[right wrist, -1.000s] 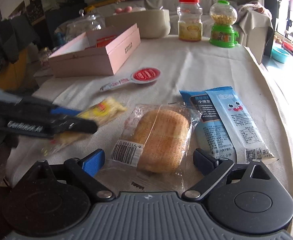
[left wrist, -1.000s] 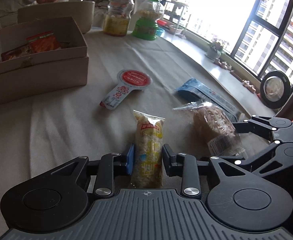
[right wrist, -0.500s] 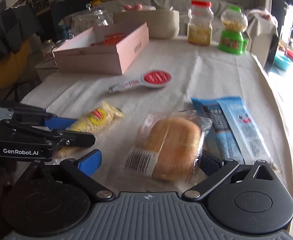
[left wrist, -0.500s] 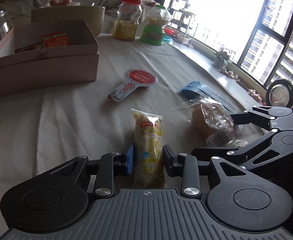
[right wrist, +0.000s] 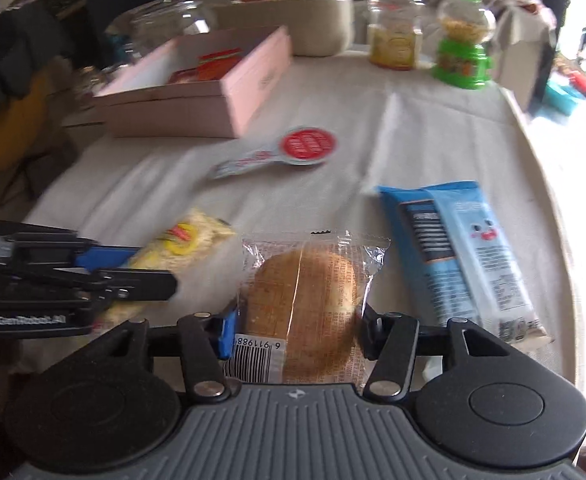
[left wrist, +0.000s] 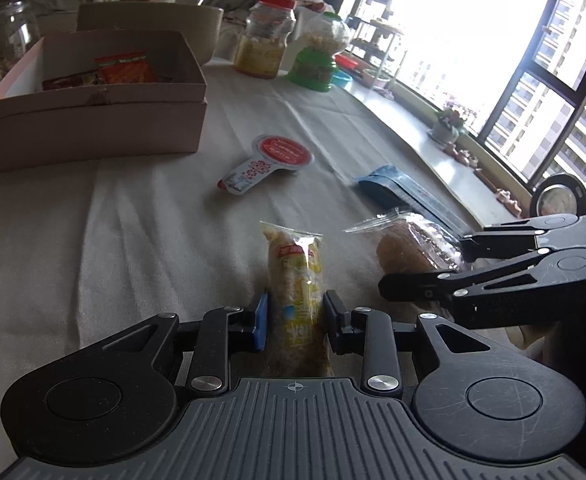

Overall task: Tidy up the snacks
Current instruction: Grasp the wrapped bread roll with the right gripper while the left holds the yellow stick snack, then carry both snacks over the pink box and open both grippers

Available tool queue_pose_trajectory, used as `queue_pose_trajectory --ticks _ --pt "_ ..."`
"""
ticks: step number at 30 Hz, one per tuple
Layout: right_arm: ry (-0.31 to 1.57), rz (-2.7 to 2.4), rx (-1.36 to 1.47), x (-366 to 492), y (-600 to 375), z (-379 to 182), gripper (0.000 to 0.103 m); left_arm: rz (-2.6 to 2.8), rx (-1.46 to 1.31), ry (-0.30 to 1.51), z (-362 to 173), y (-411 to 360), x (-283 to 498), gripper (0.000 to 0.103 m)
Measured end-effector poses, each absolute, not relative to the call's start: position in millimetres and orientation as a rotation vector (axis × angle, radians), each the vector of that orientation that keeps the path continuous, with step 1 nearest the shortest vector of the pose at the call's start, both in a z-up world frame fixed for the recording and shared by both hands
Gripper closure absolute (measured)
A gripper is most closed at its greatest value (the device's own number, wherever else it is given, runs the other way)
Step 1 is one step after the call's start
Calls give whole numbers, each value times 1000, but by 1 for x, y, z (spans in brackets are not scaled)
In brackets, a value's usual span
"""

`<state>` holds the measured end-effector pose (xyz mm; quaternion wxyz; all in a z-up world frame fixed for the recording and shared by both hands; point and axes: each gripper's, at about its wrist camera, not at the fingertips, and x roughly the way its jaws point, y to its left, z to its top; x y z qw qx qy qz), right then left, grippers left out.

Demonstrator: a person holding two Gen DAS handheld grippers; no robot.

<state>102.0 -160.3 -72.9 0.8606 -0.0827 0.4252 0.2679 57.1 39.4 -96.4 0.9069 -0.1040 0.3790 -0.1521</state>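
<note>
Here the left gripper (left wrist: 295, 316) pinches a yellow snack packet (left wrist: 296, 280) between its pads, above the cloth-covered table (left wrist: 133, 240). Alongside, the right gripper (right wrist: 295, 330) squeezes a wrapped bread bun (right wrist: 303, 308), a blue snack bag (right wrist: 461, 256) just to its right. Farther back lie a red-topped jelly cup (right wrist: 289, 150) and an open pink box (right wrist: 197, 92).

Bare cloth (left wrist: 141, 216) leads toward the pink box (left wrist: 93, 128); only the lollipop packet (left wrist: 269, 162) intervenes
</note>
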Motion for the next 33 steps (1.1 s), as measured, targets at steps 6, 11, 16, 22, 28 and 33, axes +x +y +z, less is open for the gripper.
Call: queue_pose_trajectory --ticks 6,11,16,22,28,33 --pt "672 663 -147 108 -138 20 49 -220 -214 579 -38 87 43 70" --pt "559 683 -107 156 -87 83 49 -56 -189 402 18 140 78 70" --pt "555 640 -136 219 -26 91 49 -53 -256 438 21 175 140 70" --pt "669 607 -174 272 28 60 49 -17 -368 567 -24 202 202 70" --pt "738 586 -230 305 58 27 49 -50 -307 739 -53 199 232 69" --pt "828 583 -230 329 73 -3 49 -85 -267 710 -62 198 226 69"
